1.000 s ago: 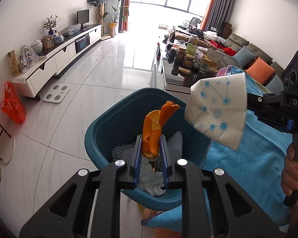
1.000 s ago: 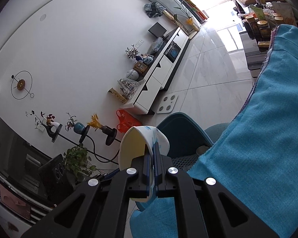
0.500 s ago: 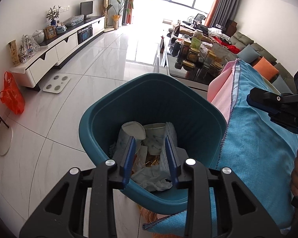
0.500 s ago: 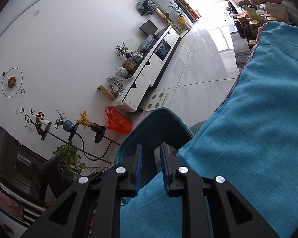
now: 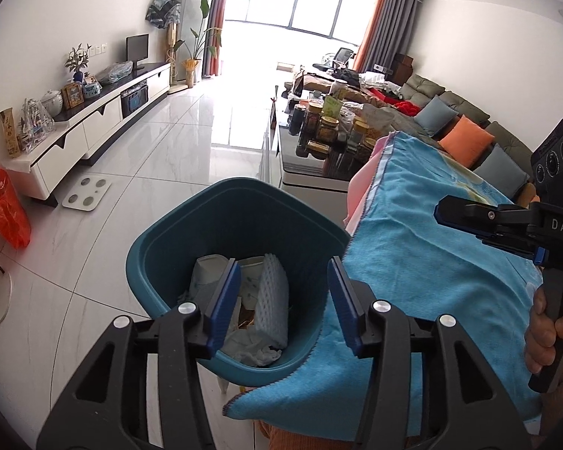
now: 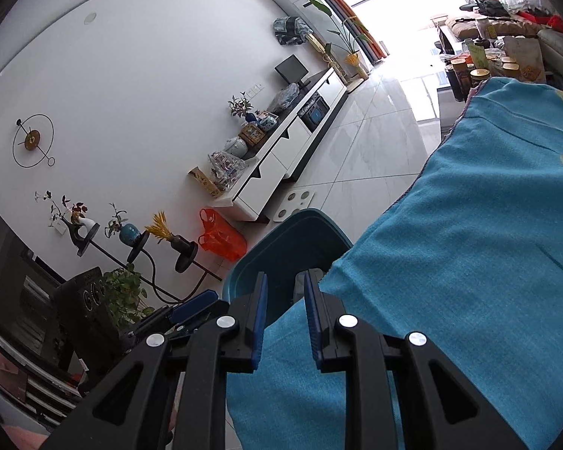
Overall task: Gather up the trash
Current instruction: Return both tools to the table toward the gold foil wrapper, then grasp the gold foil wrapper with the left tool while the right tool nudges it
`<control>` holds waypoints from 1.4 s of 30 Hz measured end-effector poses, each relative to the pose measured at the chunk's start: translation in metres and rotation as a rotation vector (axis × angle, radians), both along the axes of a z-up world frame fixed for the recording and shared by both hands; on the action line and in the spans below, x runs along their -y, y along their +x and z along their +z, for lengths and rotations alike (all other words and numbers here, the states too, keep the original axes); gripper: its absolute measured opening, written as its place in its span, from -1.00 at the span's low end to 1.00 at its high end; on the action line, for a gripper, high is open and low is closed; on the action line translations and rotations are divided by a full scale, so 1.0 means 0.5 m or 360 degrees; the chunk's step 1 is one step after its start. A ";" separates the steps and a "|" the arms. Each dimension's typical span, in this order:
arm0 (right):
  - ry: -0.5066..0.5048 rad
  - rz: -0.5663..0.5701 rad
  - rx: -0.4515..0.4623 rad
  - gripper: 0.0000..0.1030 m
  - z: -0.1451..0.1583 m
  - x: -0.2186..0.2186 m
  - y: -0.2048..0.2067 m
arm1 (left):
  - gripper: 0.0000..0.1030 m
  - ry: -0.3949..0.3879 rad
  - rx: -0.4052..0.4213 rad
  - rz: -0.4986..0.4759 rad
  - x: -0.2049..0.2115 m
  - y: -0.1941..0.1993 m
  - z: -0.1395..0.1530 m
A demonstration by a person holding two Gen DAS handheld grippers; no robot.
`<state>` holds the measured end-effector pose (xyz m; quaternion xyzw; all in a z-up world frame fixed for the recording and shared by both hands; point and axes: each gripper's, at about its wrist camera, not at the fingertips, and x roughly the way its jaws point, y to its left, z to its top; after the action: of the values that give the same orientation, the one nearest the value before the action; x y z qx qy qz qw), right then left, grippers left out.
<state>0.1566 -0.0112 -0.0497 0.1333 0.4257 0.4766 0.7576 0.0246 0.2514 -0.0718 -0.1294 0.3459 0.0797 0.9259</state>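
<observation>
Teal plastic, the bin (image 5: 240,225) stands on the floor just beside the table edge draped in a blue towel (image 5: 431,262), and it already holds trash: a paper cup (image 5: 206,273), a white foam sleeve (image 5: 272,300) and crumpled tissue (image 5: 255,352). The left gripper (image 5: 281,300) hangs above the bin with its jaws opening and nothing between them; the right gripper (image 6: 283,307) sits over the towel's edge, jaws also opening, narrower, and empty. Judging from this, one round of dropping is done; no more trash shows on the visible towel, so whether any is left I cannot tell. The left view alone looks down into the bin and shows its contents, plus the right gripper from the side with a hand (image 5: 544,333) on its handle. The right view shows only the bin's rim and a sliver inside, but it takes in the left gripper from the side, low on the left, and the wall with a clock (image 6: 32,140).
</observation>
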 end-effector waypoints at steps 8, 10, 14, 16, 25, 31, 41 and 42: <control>-0.0027 -0.0132 0.0113 -0.42 0.019 0.113 -0.033 | 0.13 -0.0022 0.0072 -0.0202 0.108 0.006 0.032; -0.0045 -0.0178 0.0142 -0.37 0.023 0.149 -0.043 | 0.18 -0.0043 0.0077 -0.0276 0.145 0.017 0.035; -0.0068 -0.0297 0.0181 -0.36 0.030 0.226 -0.062 | 0.19 -0.0130 0.0084 -0.0451 0.230 0.040 0.036; -0.0081 -0.0364 0.0196 -0.35 0.032 0.269 -0.070 | 0.19 -0.0131 0.0084 -0.0549 0.281 0.050 0.036; -0.0133 -0.0678 0.0239 -0.28 0.032 0.468 -0.099 | 0.19 -0.0170 0.0043 -0.0979 0.512 0.077 0.028; -0.0154 -0.0846 0.0247 -0.25 0.031 0.566 -0.100 | 0.19 -0.0155 -0.0017 -0.1206 0.646 0.092 0.016; -0.0182 -0.0970 0.0234 -0.19 0.005 0.655 -0.089 | 0.17 -0.0248 -0.0178 -0.1373 0.765 0.143 -0.012; -0.0186 -0.0980 0.0230 -0.18 0.004 0.664 -0.087 | 0.16 -0.0266 -0.0195 -0.1376 0.769 0.149 -0.016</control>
<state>0.1134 -0.3432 -0.0479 0.1780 0.3371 0.2081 0.9008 0.0988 -0.1332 -0.0800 -0.0422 0.4278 -0.3356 0.8382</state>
